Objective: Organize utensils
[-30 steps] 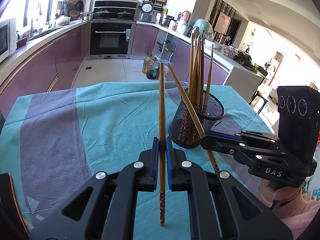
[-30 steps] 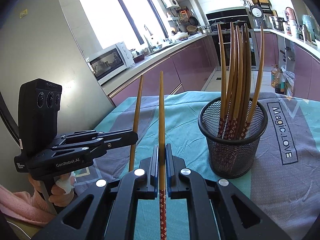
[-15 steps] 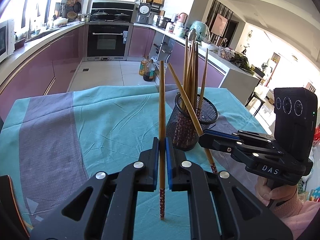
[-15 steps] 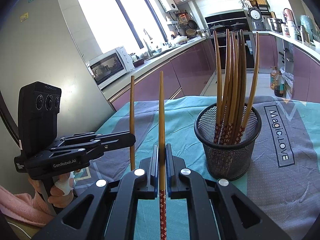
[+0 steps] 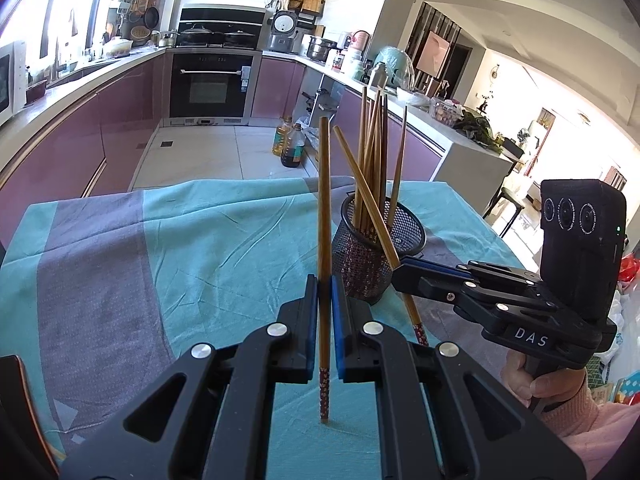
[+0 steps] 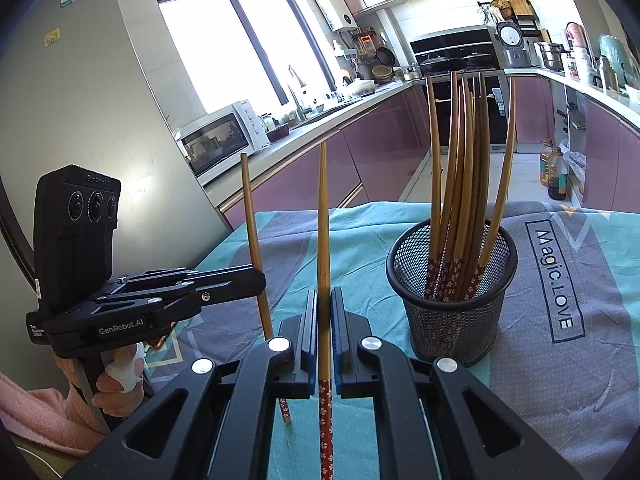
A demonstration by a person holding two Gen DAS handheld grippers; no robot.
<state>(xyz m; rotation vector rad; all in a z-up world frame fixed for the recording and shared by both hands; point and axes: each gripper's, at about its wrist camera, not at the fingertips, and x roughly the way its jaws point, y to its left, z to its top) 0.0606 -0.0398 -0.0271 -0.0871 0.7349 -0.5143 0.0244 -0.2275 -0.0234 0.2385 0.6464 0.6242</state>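
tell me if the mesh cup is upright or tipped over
Upright: the mesh cup stands on its base on the tablecloth, rim up, with chopsticks standing in it.

Two handheld grippers [image 5: 324, 292] [image 6: 323, 304], each clamping one chopstick [image 5: 324, 216] [image 6: 323, 240]; one black mesh holder [image 6: 452, 316] containing roughly nine more chopsticks [image 6: 460, 184] (they overlap, so the tally is uncertain). One tablecloth [image 5: 160, 248].
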